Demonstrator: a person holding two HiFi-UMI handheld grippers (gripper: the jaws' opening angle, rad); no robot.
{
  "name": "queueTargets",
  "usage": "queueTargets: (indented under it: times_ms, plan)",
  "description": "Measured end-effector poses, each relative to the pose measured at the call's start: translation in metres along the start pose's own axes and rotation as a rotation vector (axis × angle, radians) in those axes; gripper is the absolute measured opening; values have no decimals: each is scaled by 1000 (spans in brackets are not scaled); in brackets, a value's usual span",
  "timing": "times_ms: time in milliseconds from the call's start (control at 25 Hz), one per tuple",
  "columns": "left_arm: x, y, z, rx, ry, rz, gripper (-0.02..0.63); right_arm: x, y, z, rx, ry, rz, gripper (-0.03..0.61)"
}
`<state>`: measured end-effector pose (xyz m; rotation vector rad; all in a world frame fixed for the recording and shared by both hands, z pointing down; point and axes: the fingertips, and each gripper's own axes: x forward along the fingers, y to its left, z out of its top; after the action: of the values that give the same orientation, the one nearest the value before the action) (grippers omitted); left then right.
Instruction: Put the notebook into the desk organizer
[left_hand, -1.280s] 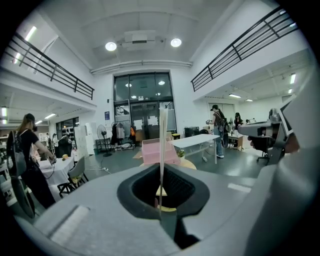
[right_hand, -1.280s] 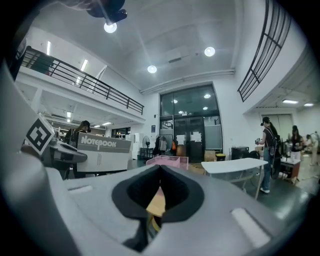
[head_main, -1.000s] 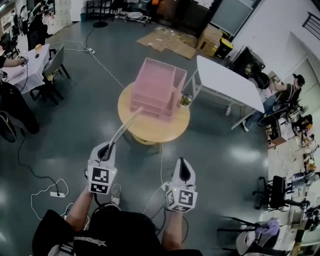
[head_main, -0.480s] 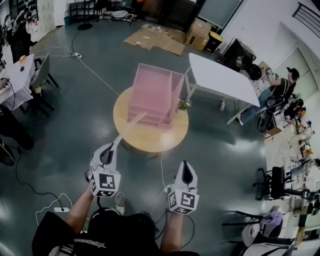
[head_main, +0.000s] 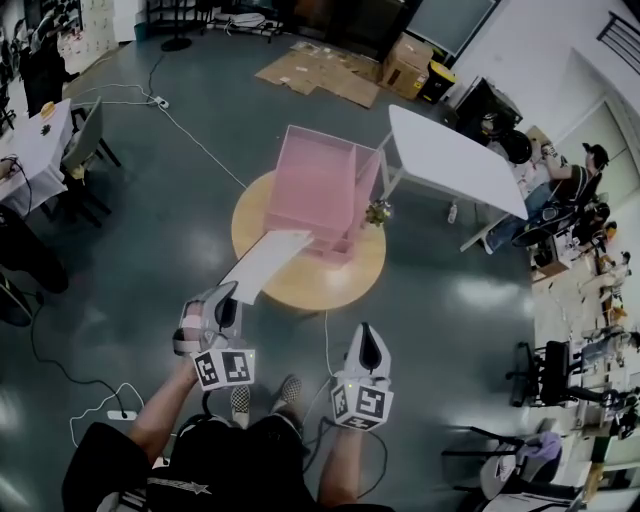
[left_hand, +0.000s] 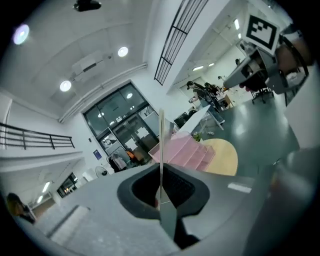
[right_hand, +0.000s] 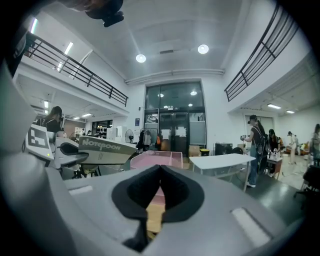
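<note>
Notebook (head_main: 265, 264) is pinched by its edge in the closed left claw (head_main: 228, 296), aimed at the desk organizer (head_main: 318, 185) for sliding in; right claw (head_main: 365, 336) is closed, empty.

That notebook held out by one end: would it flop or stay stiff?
Probably fairly stiff: the notebook juts straight from the left gripper, pinched at one end, with no visible sag. Likely light, since that small grip carries it. Edge-on it looks thin, so it might twist if bumped against the pink organizer.
</note>
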<state>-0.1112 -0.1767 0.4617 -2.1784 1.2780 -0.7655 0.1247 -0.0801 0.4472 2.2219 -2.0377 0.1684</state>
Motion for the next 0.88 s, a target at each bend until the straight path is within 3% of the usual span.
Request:
queueTargets:
  times_ms: [360,600,880]
  plan:
    - [38,-31,1,293,-14,51,17,30,-11,-15,15,22,53,3]
    - [69,-57,-5,381,9,61,17,58,-33,-31,30,53,86,3]
    - [105,-69,-21,412,55,53,17,91,-39,-51,46,101,109,3]
